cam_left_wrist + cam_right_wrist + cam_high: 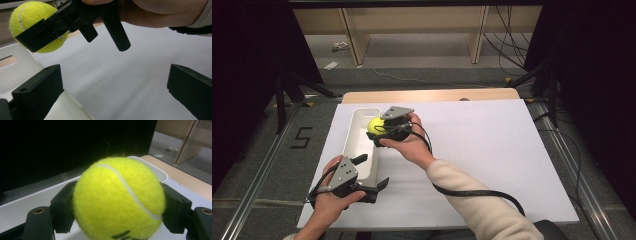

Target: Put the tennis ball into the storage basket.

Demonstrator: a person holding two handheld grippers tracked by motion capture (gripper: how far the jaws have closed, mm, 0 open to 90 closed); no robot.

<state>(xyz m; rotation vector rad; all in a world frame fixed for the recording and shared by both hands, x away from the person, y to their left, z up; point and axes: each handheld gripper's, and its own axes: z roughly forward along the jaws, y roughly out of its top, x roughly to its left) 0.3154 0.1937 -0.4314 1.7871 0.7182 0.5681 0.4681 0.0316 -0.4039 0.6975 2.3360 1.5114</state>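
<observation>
A yellow tennis ball (374, 125) is clamped in my right gripper (379, 128), which is shut on it just above the long white tray (354, 147), over the tray's right rim near its far end. Seen from the right gripper view, the ball (117, 197) sits between both jaws, with the tray's rim (156, 171) behind it. My left gripper (371, 171) stands open at the tray's near right corner with nothing between its jaws. From the left gripper view, the ball (26, 15) hangs high at the left, above the tray (15, 67).
A white board (482, 150) covers the table, and a strip of wooden tabletop (427, 95) shows at its far edge. A black cable (482, 192) trails from the right gripper across the board. Wooden shelving (412, 25) stands on the floor beyond.
</observation>
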